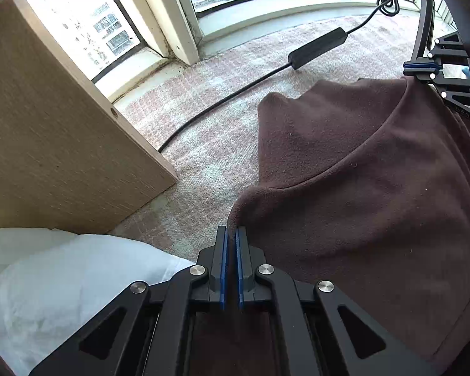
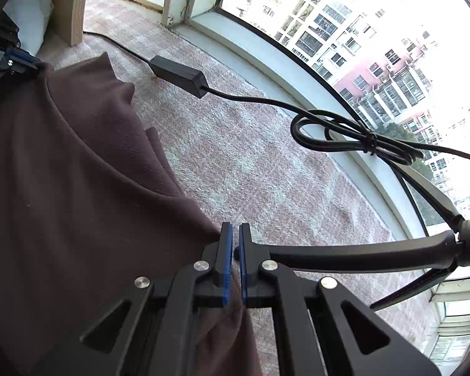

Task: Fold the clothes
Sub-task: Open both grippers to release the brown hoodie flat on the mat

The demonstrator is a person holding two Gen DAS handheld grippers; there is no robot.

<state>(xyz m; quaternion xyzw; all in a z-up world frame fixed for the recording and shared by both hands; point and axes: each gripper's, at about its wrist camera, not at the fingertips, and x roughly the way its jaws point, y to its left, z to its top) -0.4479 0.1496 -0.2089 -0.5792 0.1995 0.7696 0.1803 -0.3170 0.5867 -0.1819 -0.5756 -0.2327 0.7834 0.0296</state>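
The brown garment [image 1: 360,172] hangs stretched between both grippers above the patterned carpet [image 1: 219,94]. The left gripper [image 1: 232,235] is clamped on one edge of the cloth, which falls away to its right. The right gripper [image 2: 235,232] is pinched onto the opposite edge, with the fabric spreading to its left. A black power adapter [image 2: 178,75] lies on the carpet beyond.

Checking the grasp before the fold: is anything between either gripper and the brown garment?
Nothing visible. The left gripper and right gripper are each shut on an edge of the brown garment; the power adapter lies apart on the carpet.
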